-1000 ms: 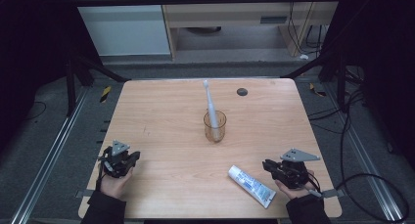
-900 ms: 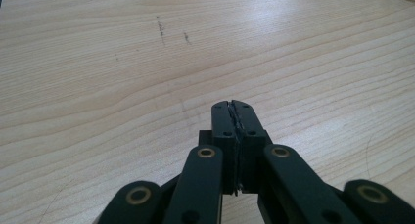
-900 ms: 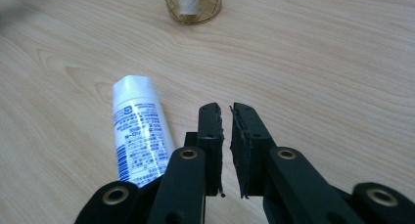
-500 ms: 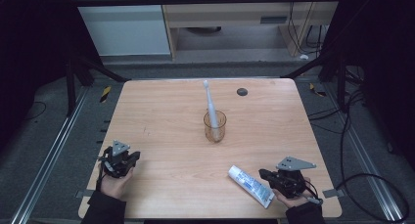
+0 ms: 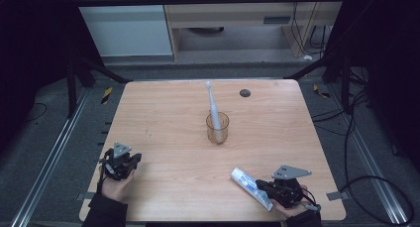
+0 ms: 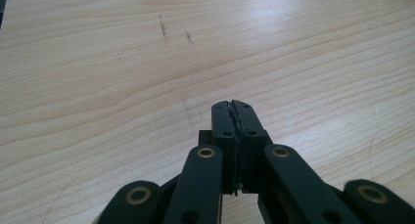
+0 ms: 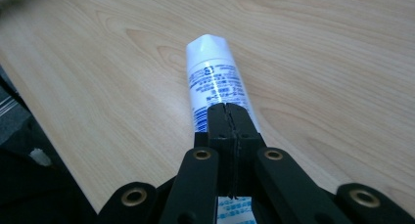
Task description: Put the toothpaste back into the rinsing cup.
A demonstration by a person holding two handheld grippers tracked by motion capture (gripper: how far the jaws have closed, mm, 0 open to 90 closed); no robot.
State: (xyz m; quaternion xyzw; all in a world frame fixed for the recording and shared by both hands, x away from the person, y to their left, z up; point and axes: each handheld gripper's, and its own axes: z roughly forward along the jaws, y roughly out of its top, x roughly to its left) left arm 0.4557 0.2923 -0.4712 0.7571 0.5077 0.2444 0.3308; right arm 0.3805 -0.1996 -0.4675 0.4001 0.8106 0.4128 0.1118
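We find the right gripper (image 7: 230,109) clenched, jaws pressed together directly above the white, blue-printed soft plastic toothpaste tube (image 7: 215,72), which lies flat near the front right edge of the pale wooden table (image 5: 163,113). We judge it light, squashy and slick; best taken across the firmer shoulder. Its rear end is hidden beneath the jaws (contact unclear). The left gripper (image 6: 234,111) is clenched, empty. Farther off, a white toothbrush (image 5: 213,105) stands in a clear glass cup (image 5: 217,130).

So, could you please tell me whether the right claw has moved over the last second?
Yes. The right claw has slid toward the person's edge of the table and leftward, and now sits over the toothpaste tube, jaws shut. The tube lies where it was.
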